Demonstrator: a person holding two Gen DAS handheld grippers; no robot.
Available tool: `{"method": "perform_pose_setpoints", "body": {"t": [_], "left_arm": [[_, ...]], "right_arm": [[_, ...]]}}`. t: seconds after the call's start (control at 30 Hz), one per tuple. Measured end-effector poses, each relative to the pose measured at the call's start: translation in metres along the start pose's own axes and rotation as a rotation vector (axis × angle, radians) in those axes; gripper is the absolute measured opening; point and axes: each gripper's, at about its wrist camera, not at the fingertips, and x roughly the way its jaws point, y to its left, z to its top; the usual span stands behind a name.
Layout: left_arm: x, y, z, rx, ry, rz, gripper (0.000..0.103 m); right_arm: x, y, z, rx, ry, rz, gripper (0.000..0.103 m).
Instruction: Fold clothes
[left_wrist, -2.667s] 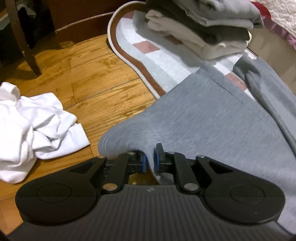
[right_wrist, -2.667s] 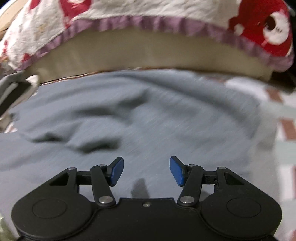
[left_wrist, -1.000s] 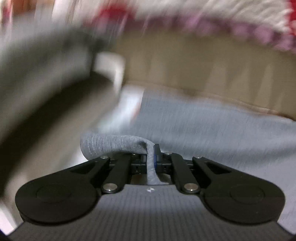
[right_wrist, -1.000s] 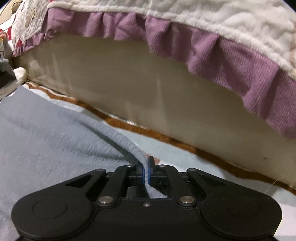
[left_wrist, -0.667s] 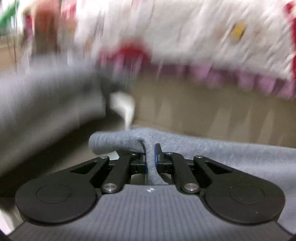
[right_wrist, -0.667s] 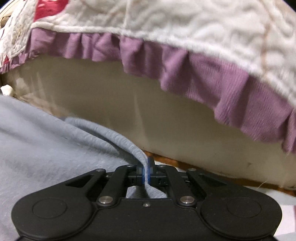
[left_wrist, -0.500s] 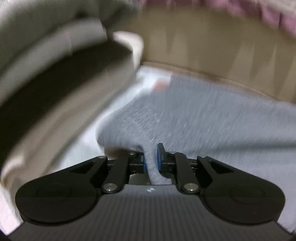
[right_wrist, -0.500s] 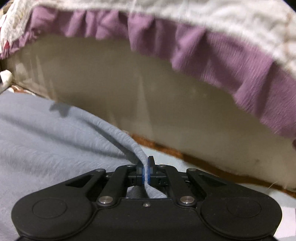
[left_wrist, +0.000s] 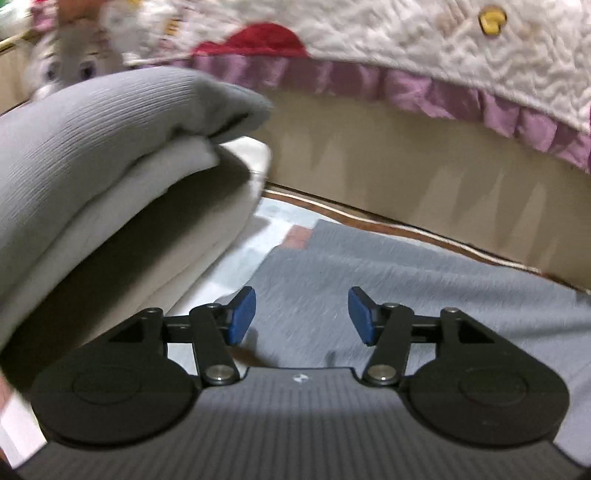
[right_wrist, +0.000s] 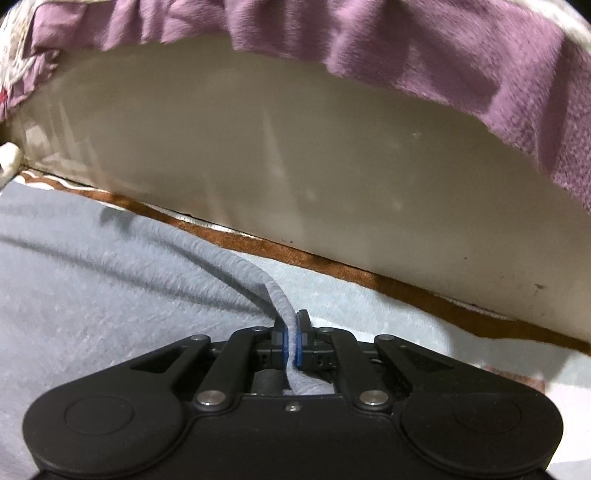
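A grey garment (left_wrist: 388, 269) lies flat on the rug before the bed. My left gripper (left_wrist: 301, 317) hovers just above it; its jaws are opening and nothing sits between the blue pads (left_wrist: 242, 314). In the right wrist view the same grey garment (right_wrist: 110, 280) spreads to the left, and my right gripper (right_wrist: 291, 339) is shut on a raised edge of it, with the cloth pinched between the pads and running back toward the camera.
A pile of folded clothes (left_wrist: 110, 166), grey on top of cream and dark layers, stands close on the left. The beige bed base (left_wrist: 424, 177) with a purple frill (right_wrist: 406, 48) blocks the way ahead. The rug's brown border (right_wrist: 332, 266) runs along the bed.
My left gripper let go of the grey cloth, its jaws spread wide and it rose a little. The right gripper kept its pinch on the garment's edge.
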Motion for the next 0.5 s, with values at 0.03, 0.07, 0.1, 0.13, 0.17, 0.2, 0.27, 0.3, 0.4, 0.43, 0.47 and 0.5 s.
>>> {"method": "perform_pose_setpoints", "body": {"t": [0.03,0.07,0.1,0.13,0.17,0.2,0.27,0.3,0.4,0.43,0.47,0.5], "left_arm": [[0.01,-0.003,0.01,0.002,0.03,-0.01,0.056],[0.023,-0.003,0.021,-0.025,0.071,-0.025,0.056],[0.038,-0.007,0.028,-0.062,0.094,-0.038,0.056],[0.054,-0.01,0.036,-0.099,0.118,-0.05,0.056],[0.068,-0.016,0.043,-0.13,0.141,-0.067,0.056],[0.083,-0.022,0.05,-0.162,0.164,-0.083,0.056],[0.105,-0.037,0.058,-0.193,0.18,-0.111,0.057],[0.114,-0.045,0.061,-0.2,0.184,-0.123,0.057],[0.143,-0.068,0.068,-0.185,0.209,-0.1,0.06],[0.153,-0.074,0.07,-0.175,0.222,-0.077,0.06],[0.163,-0.076,0.071,-0.173,0.245,-0.056,0.06],[0.172,-0.079,0.073,-0.171,0.269,-0.035,0.06]], "right_arm": [[-0.002,-0.001,-0.001,0.004,0.005,0.003,0.005],[-0.002,0.0,0.0,0.005,0.01,0.005,0.005],[-0.001,0.001,0.001,0.006,0.016,0.007,0.005],[-0.001,0.002,0.003,0.007,0.021,0.008,0.006],[0.0,0.003,0.004,0.007,0.026,0.01,0.007],[-0.001,0.003,0.004,0.011,0.029,0.011,0.007],[-0.002,0.004,0.004,0.019,0.03,0.009,0.007],[-0.002,0.004,0.003,0.024,0.029,0.011,0.007],[-0.001,0.006,0.003,0.032,0.029,0.011,0.008],[-0.001,0.007,0.003,0.033,0.029,0.011,0.008],[-0.001,0.008,0.003,0.034,0.029,0.01,0.008],[-0.001,0.011,0.002,0.017,0.025,0.001,0.007]]}}
